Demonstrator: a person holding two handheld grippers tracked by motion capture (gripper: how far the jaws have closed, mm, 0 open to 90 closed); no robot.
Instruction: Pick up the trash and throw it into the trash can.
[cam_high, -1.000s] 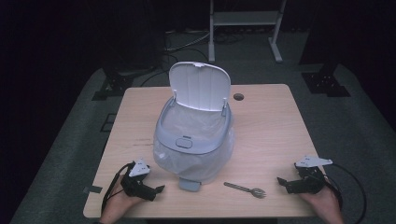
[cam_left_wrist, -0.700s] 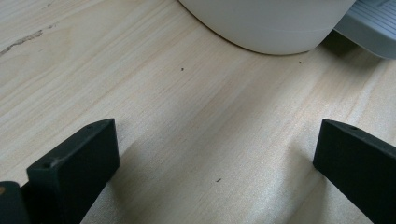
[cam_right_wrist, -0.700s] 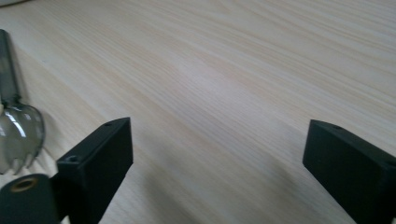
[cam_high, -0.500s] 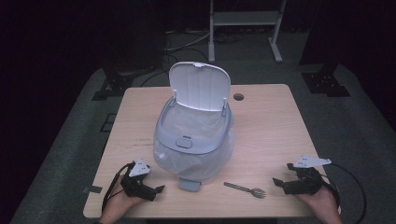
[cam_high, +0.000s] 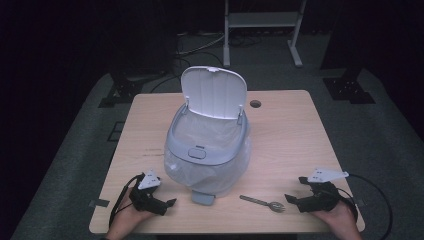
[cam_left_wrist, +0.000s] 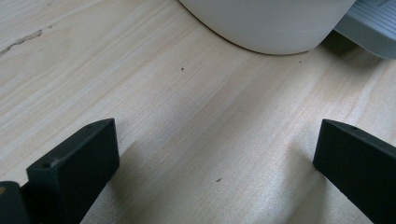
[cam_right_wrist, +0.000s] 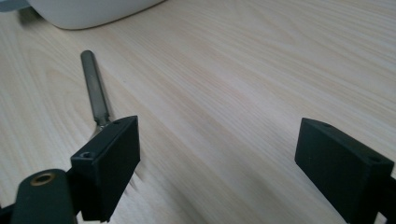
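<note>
A pale grey bin (cam_high: 207, 155) with a clear liner stands mid-table, its lid (cam_high: 214, 93) tipped up at the back. A grey foot pedal (cam_high: 202, 198) sticks out at its front. A metal fork (cam_high: 262, 203) lies flat to the right of the pedal, tines toward my right gripper (cam_high: 296, 190). That gripper is open, just right of the tines; its own view shows the fork's handle (cam_right_wrist: 95, 87) running behind its left jaw. My left gripper (cam_high: 171, 206) rests open near the front left edge, facing the bin's base (cam_left_wrist: 271, 23) and pedal (cam_left_wrist: 369, 25).
The wooden table (cam_high: 295, 135) has a round cable hole (cam_high: 255, 104) at the back right. A cable (cam_high: 372, 192) trails from the right gripper. Beyond the table stand a white metal frame (cam_high: 262, 22) and dark stands on grey carpet.
My right gripper has slid left toward the fork's tines. The left gripper and the bin have stayed still.
</note>
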